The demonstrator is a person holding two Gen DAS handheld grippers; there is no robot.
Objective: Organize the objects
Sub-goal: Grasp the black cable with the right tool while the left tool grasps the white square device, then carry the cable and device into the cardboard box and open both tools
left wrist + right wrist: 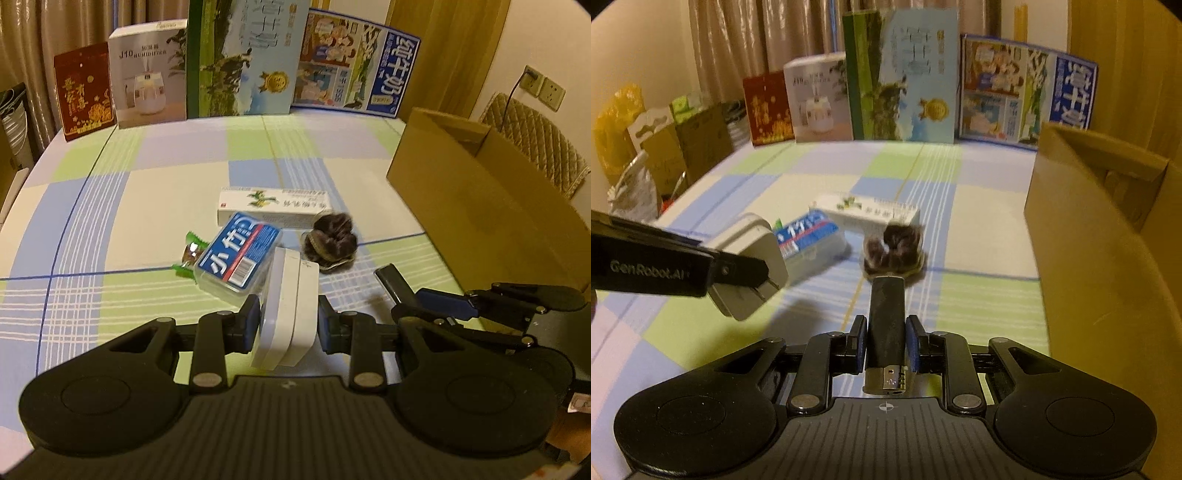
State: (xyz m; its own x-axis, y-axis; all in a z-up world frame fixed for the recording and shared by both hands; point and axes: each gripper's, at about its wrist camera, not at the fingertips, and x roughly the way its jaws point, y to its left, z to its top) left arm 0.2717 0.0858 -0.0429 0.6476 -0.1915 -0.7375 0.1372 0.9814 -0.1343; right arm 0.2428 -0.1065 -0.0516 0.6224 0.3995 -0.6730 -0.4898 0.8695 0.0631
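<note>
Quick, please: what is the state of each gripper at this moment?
Left gripper: closed on the white charger.
Right gripper: closed on the black lighter.

Table (147, 206), centre: long carton (269, 206); plastic case (238, 258) just before it, overlapping its front edge; candy (190, 254) touching case on left; scrunchie (330, 238) just right of case, at carton's right end. Right edge: cardboard box (480, 206), open top. Back edge: row of upright boxes (240, 62). Left of table, seen fr. right wrist: bags (646, 147).
</note>
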